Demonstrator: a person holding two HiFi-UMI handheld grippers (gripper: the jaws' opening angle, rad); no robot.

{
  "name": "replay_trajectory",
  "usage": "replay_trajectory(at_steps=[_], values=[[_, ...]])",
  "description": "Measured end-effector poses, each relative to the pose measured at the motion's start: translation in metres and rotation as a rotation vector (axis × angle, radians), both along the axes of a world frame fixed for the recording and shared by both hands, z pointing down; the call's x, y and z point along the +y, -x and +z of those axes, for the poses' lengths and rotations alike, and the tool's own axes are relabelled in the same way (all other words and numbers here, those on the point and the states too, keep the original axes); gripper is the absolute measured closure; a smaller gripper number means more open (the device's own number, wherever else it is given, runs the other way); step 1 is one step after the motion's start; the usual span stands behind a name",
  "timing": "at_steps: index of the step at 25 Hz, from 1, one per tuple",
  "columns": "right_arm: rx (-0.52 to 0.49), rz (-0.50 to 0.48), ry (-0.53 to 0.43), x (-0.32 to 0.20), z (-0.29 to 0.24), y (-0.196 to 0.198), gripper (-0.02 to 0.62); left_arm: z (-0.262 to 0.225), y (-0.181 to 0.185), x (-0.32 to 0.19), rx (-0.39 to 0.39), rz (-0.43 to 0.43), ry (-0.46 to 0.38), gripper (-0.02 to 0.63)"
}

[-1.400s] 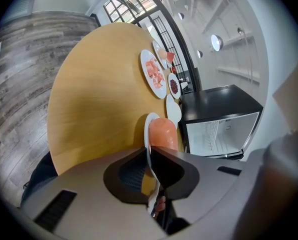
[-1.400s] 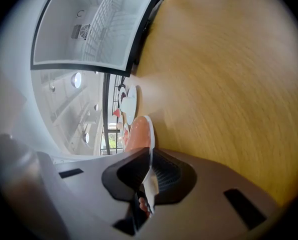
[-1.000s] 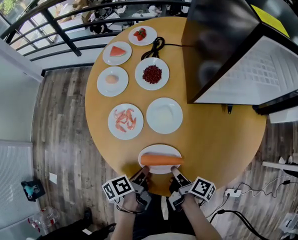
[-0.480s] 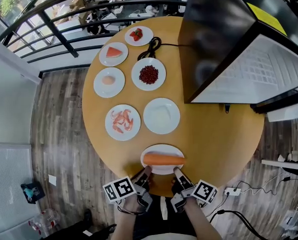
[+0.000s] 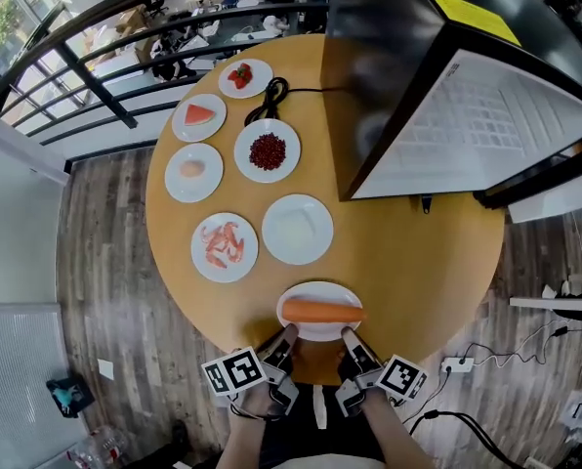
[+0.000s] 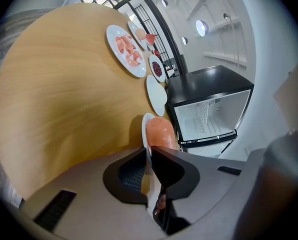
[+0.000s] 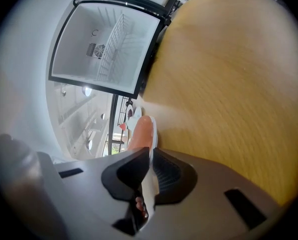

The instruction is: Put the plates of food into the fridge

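Observation:
A white plate (image 5: pixel 316 329) with an orange carrot (image 5: pixel 321 311) on it hangs just above the near edge of the round wooden table (image 5: pixel 418 262). My left gripper (image 5: pixel 287 336) is shut on the plate's near left rim, my right gripper (image 5: pixel 348 337) on its near right rim. In the left gripper view the plate's rim (image 6: pixel 144 129) runs between the jaws, with the carrot (image 6: pixel 160 131) beyond them. The right gripper view shows the rim (image 7: pixel 153 139) pinched the same way and the carrot (image 7: pixel 142 131) beside it. The black fridge (image 5: pixel 447 86) stands at the table's far right, its door open.
Several more plates lie on the table's left half: shrimp (image 5: pixel 224 246), an empty-looking white one (image 5: pixel 297 229), red berries (image 5: pixel 267 150), a pale piece (image 5: pixel 193 171), watermelon (image 5: pixel 199 116), strawberries (image 5: pixel 244 76). A black cable (image 5: pixel 271 96) coils among them. A railing runs behind the table.
Both grippers have lifted the carrot plate a little and carried it slightly toward the fridge. The head view has shifted, so the table and the other plates sit further left.

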State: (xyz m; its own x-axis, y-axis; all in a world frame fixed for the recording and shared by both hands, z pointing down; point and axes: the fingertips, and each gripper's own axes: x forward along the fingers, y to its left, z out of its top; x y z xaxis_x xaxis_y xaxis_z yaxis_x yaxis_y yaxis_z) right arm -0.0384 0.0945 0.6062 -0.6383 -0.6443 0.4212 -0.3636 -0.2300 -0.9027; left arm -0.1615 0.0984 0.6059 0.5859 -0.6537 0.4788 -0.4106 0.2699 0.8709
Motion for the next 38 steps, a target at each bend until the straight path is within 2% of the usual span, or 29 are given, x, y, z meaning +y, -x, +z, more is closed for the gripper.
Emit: replay_trajectory(at_steps=[3, 15, 21, 28, 38], values=[[-0.008, 0.026, -0.024, -0.004, -0.008, -0.005, 0.566, -0.008, -0.005, -0.006, 0.005, 0.022, -0.021, 0.574], [0.042, 0.114, -0.232, -0.047, -0.08, -0.05, 0.565, -0.071, -0.054, -0.059, 0.029, 0.163, -0.18, 0.572], [0.046, 0.148, -0.269, -0.069, -0.106, -0.085, 0.565, -0.098, -0.09, -0.087, 0.017, 0.213, -0.224, 0.571], [0.056, 0.089, -0.33, -0.115, -0.147, -0.133, 0.565, -0.14, -0.135, -0.128, 0.016, 0.161, -0.278, 0.571], [0.076, -0.017, -0.375, -0.232, -0.198, -0.19, 0.565, -0.203, -0.184, -0.229, -0.051, -0.025, -0.368, 0.568]])
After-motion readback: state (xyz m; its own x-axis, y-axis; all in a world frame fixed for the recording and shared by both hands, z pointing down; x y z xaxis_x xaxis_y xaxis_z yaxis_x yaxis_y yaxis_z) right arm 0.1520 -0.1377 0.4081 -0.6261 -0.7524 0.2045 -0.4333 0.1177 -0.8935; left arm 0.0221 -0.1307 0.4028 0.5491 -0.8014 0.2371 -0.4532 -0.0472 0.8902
